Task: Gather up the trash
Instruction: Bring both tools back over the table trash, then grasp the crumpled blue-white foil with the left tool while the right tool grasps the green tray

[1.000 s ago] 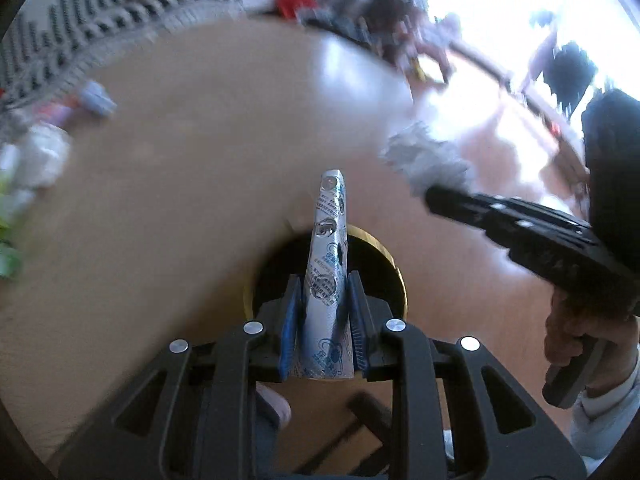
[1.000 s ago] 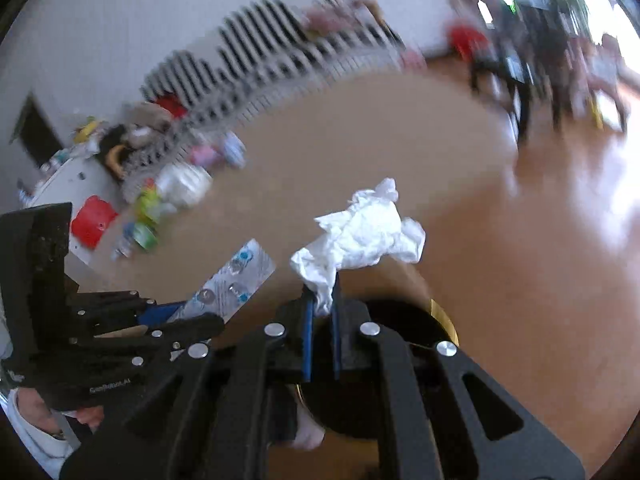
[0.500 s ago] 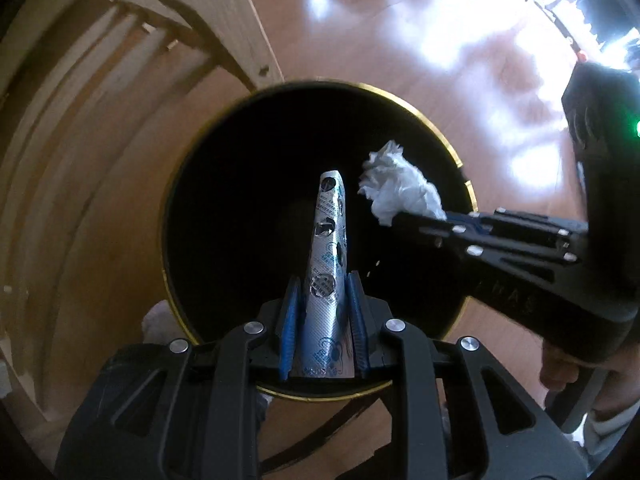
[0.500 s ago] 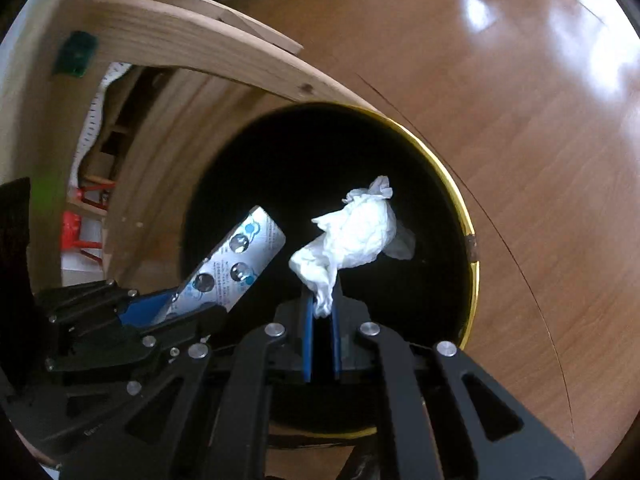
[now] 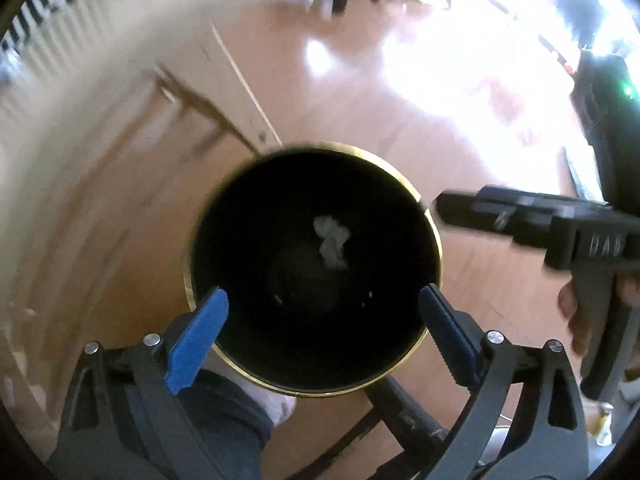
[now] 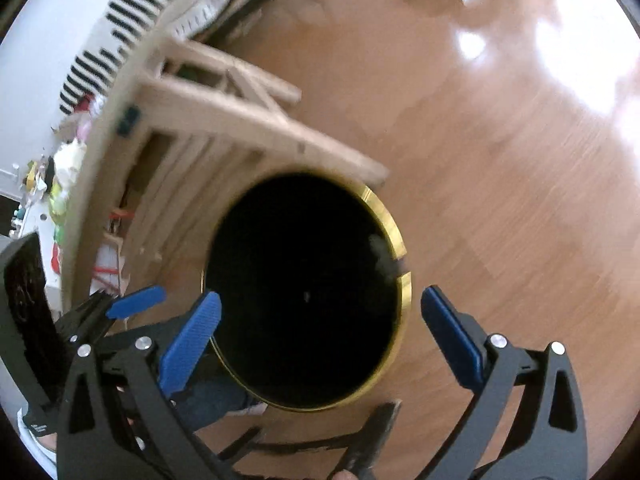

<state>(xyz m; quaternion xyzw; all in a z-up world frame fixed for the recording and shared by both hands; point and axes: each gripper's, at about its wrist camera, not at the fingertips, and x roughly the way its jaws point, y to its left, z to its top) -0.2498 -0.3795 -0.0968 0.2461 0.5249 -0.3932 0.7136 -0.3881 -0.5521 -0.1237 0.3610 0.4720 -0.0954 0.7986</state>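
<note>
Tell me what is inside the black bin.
A crumpled white tissue lies inside the bin, with a few pale specks nearby. The rest is too dark; no blister pack shows.

A round black bin [image 5: 434,240] with a thin gold rim stands upright on the wooden floor, its mouth open. Deep inside, a crumpled white tissue [image 5: 331,242] lies near the dark bottom, slightly right of centre.

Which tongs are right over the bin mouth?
The left tongs: their open blue pads straddle the bin, with the tissue visible below. The right tongs, also open, sit off to the bin's side.
</note>
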